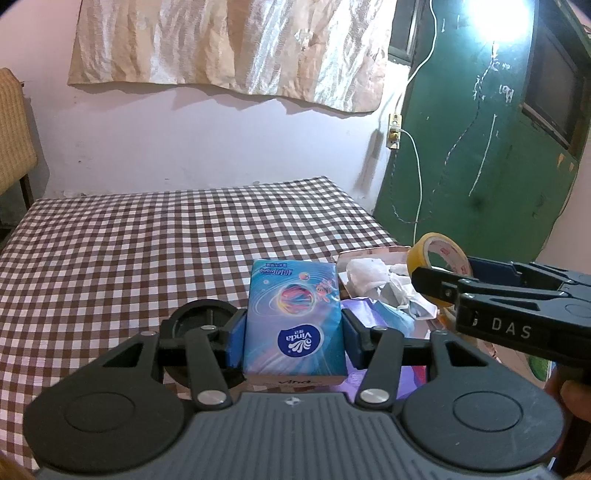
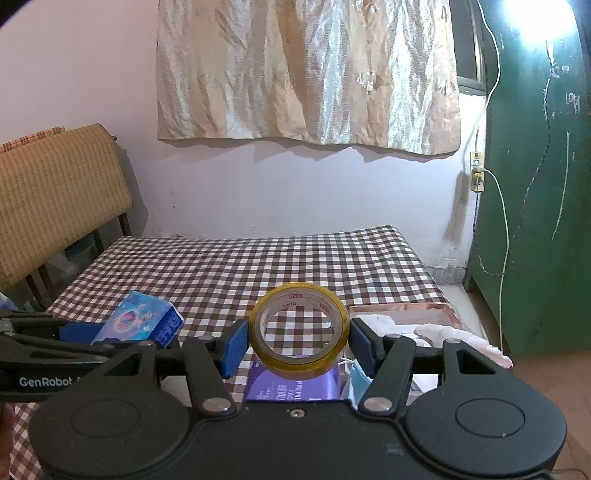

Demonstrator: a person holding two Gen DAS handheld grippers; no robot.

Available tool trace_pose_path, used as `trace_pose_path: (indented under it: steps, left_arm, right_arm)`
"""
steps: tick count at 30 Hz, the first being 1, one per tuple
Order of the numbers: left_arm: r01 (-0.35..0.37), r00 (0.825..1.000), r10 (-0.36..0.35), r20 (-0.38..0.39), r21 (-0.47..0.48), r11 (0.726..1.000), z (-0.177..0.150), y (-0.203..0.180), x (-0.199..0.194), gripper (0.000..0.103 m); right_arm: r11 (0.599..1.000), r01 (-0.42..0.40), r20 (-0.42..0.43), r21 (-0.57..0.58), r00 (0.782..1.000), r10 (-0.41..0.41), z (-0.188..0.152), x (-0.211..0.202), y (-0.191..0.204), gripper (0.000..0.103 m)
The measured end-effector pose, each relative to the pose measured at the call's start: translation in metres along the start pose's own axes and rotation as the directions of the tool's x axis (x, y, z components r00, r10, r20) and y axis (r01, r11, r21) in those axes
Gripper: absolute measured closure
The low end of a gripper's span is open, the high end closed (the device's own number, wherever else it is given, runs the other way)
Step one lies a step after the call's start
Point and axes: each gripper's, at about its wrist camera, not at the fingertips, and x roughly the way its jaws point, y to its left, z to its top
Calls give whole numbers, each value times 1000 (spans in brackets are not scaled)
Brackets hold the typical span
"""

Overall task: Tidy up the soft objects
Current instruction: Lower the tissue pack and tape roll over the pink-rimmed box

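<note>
The left gripper point(image 1: 293, 334) clamps a blue tissue pack point(image 1: 293, 317) and the right gripper point(image 2: 299, 343) clamps a yellow tape roll point(image 2: 299, 328) — both held above the checkered tablecloth point(image 2: 295, 254) — with a cardboard box point(image 2: 439, 312) of soft items beyond.

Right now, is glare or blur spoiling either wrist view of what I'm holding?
Left wrist view: a blown-out lamp glares top right, but the tissue pack stays sharp, logo readable. Right wrist view: the same glare sits top right, the tape roll is crisp; fisheye bends the green door at the edge.
</note>
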Motion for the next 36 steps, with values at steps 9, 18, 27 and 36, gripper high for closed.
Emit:
trace_pose_path:
  steps: [9,18,27,36]
  left_arm:
    - [18,1000,-17,-11,9,1000,-2,-6,8,50]
    - [32,999,-32,-18,17,999,-2,-14,14,50]
    - [46,999,-45,-29,26,999,-2,-22,22,50]
    - [68,997,-66,-41,42,997,-3,-31,28,50]
  right_arm:
    - [1000,21,-5,9,1000,-21,-4,0,-12,31]
    - [999,31,-11,14,999,-31,-7,0,-22,31]
    - [999,48,-19,19,999,-48,-11,-1,-33,31]
    - [997,67,-22,31,998,-66,-14,-2,-48,31]
